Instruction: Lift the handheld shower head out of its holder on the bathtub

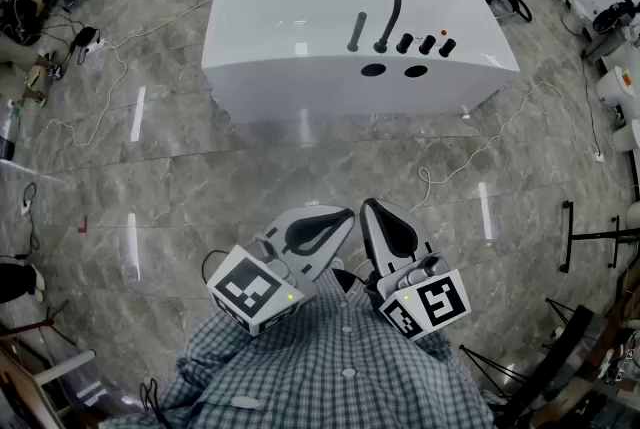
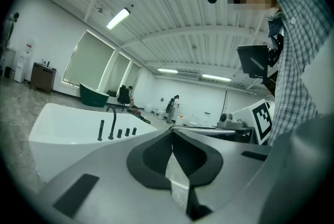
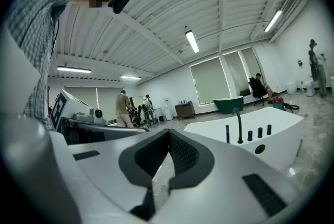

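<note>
A white bathtub stands on the marble floor ahead of me. On its near deck the black handheld shower head stands upright in its holder, left of the curved black spout and three black knobs. The same shower head shows far off in the left gripper view, and again as a thin black stick in the right gripper view. My left gripper and right gripper are held close to my chest, far short of the tub, tips near each other. Both are shut with nothing between the pads.
White cables trail across the floor between me and the tub. A black stand sits at the right, with tripod legs near my right side. People stand in the distance, and a green tub sits by the windows.
</note>
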Demonstrator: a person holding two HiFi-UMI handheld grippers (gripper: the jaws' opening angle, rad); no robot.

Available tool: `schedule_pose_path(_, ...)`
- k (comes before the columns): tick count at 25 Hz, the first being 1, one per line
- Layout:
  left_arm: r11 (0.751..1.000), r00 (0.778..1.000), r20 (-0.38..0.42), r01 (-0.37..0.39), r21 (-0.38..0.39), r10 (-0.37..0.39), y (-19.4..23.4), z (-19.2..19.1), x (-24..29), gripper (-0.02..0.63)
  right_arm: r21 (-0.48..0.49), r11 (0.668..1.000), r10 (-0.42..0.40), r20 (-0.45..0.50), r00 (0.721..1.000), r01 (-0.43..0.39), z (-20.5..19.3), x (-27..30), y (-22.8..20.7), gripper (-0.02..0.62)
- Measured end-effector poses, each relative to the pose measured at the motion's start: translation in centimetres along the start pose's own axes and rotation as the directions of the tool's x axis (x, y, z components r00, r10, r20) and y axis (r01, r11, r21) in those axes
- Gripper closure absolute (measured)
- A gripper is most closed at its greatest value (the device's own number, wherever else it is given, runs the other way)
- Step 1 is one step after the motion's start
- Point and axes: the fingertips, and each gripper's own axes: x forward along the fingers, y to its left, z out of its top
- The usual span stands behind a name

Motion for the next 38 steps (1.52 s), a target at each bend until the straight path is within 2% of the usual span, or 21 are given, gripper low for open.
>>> schedule_pose_path(15,0.999,1.0,0.002,-0.031,-0.008,0.031,-0.5,0.0,-0.2,0.597,0.029,0.999,0.032,-0.002,0.999,-0.032,0.2,-0.4,0.3,0.578)
schedule_pose_path(21,0.998,0.998,0.008,-0.069,0.0,0.069,-0.7,0.1,0.3,0.597,0.038,0.999,0.032,0.007,0.999,-0.032,0.3,-0.8,-1.1,0.577)
schedule_pose_path(26,0.994,0.994,0.013,-0.106,-0.001,0.106,-1.1,0.0,1.4,0.597,-0.066,0.997,0.039,0.032,0.999,-0.037,1.2,-1.5,-2.1,0.577)
schedule_pose_path(32,0.987,0.987,0.03,-0.16,0.028,0.159,-1.5,0.0,2.2,0.597,-0.058,0.997,0.046,0.009,0.999,-0.046,0.6,-3.6,-3.9,0.577)
schedule_pose_path(38,0.975,0.974,0.062,-0.22,0.022,0.218,-1.0,0.3,2.7,0.597,-0.041,0.998,0.045,0.021,0.999,-0.045,0.6,-4.9,-5.9,0.577)
